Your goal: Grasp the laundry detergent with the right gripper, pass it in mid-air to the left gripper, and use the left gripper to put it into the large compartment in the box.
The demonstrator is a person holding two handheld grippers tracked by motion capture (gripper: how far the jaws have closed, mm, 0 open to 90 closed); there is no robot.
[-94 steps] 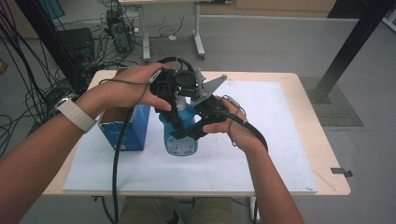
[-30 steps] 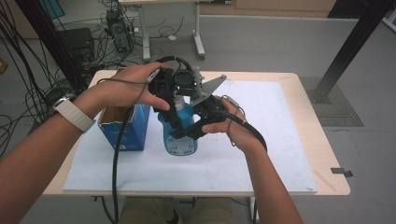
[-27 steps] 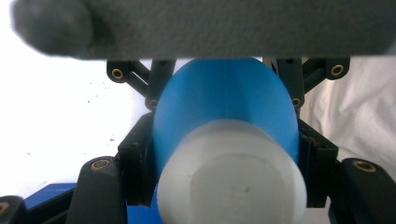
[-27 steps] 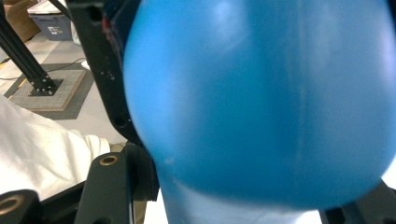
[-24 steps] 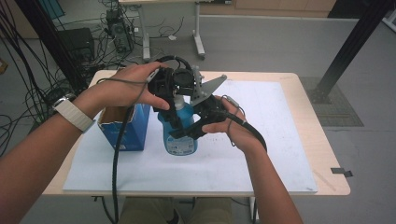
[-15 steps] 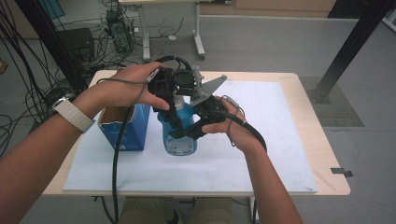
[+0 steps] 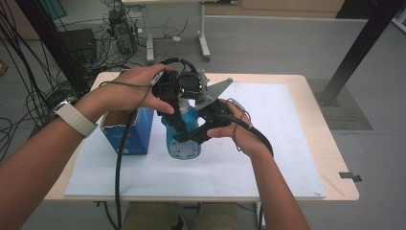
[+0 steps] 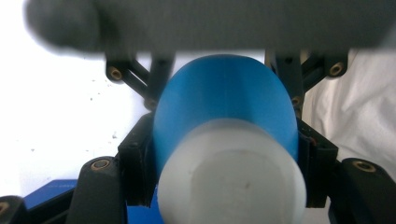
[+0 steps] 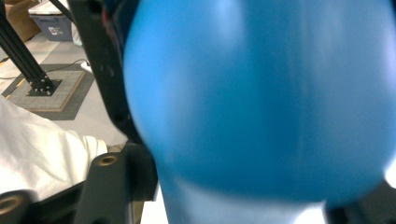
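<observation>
My left gripper (image 8: 224,154) clamped on blue bottle (image 7: 183,136) neck below white cap (image 8: 231,179); my right gripper (image 7: 189,136) jaws just opening, bottle body between them.

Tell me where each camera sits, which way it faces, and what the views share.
High view: above the person's side, looking forward and down on the table; both forearms, left gripper and right gripper show at the bottle, beside a box.
Left gripper view: rides the left gripper, looking along its jaws, which are clamped on the bottle's cap.
Right gripper view: rides the right gripper, facing the bottle's body close up.
All three share the bottle.
</observation>
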